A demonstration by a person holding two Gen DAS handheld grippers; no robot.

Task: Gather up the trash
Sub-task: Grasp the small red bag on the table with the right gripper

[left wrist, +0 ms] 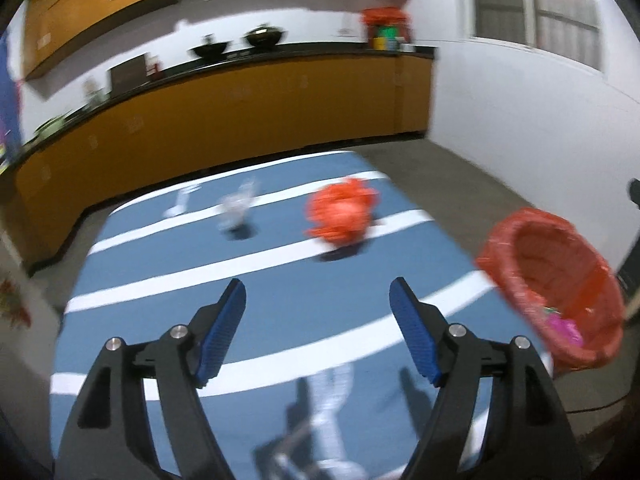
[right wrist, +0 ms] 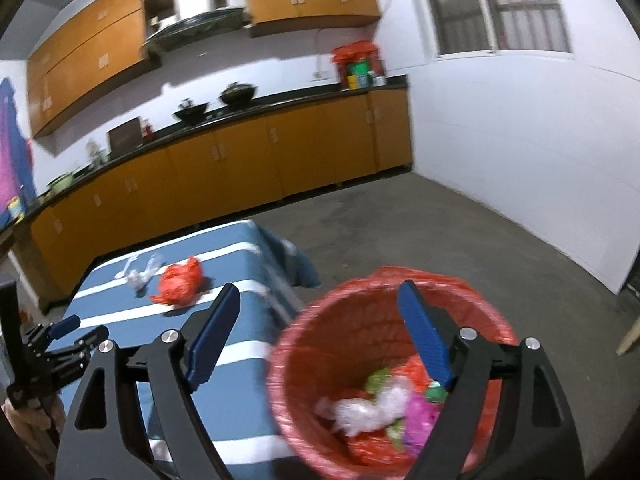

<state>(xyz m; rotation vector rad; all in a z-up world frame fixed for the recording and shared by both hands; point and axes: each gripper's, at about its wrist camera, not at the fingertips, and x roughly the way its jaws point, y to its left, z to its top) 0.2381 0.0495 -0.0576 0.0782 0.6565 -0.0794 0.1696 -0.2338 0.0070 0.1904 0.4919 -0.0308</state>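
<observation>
A crumpled orange plastic bag (left wrist: 340, 216) lies on the blue, white-striped tablecloth (left wrist: 280, 280); it also shows in the right wrist view (right wrist: 180, 280). Clear crumpled plastic (left wrist: 236, 210) and a white scrap (left wrist: 180, 200) lie further left. A red-lined trash basket (right wrist: 384, 360) beside the table holds white, pink, green and red trash; it also shows in the left wrist view (left wrist: 556, 284). My left gripper (left wrist: 318, 332) is open and empty above the table. My right gripper (right wrist: 316, 332) is open and empty above the basket's rim. A pale wrapper (left wrist: 332, 412) lies under the left gripper.
Orange cabinets with a black counter (right wrist: 240, 120) run along the back wall, with woks and containers on top. A white wall (right wrist: 520, 160) is at right. Grey floor (right wrist: 440, 232) surrounds the table. The left gripper (right wrist: 60, 332) shows at the right wrist view's left edge.
</observation>
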